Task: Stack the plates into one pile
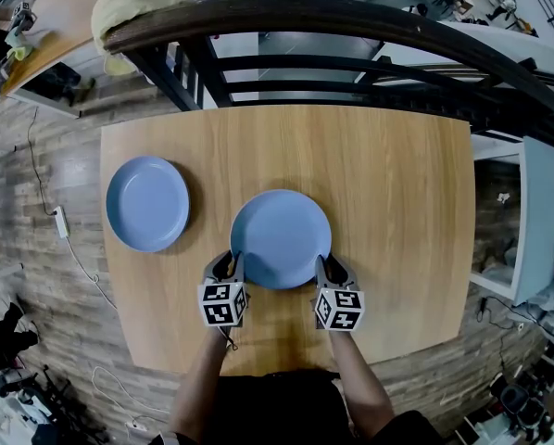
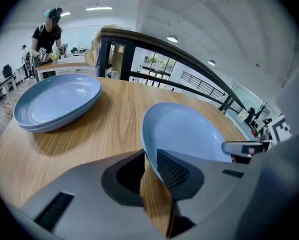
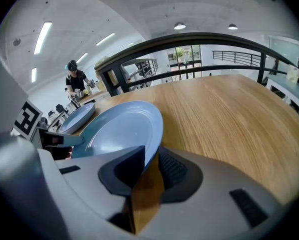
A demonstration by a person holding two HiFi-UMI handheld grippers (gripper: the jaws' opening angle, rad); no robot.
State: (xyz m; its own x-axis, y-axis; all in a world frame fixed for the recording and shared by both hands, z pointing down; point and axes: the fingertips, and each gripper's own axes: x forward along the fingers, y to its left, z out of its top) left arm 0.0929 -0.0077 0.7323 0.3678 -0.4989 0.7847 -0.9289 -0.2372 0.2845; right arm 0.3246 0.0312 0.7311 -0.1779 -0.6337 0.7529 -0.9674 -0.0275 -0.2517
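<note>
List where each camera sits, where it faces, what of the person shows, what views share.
Head view: on the head, facing steeply down at the wooden table; forearms, left gripper and right gripper show.
Left gripper view: on the left gripper, facing along its jaws, which grip the nearer round blue plate.
Right gripper view: on the right gripper, facing along its jaws, on that plate's opposite rim.
Shared: all three show the farther round blue plate.

No words or numbers are legible; only square black-and-white markers on the left gripper [image 1: 229,267] and right gripper [image 1: 329,269].
</note>
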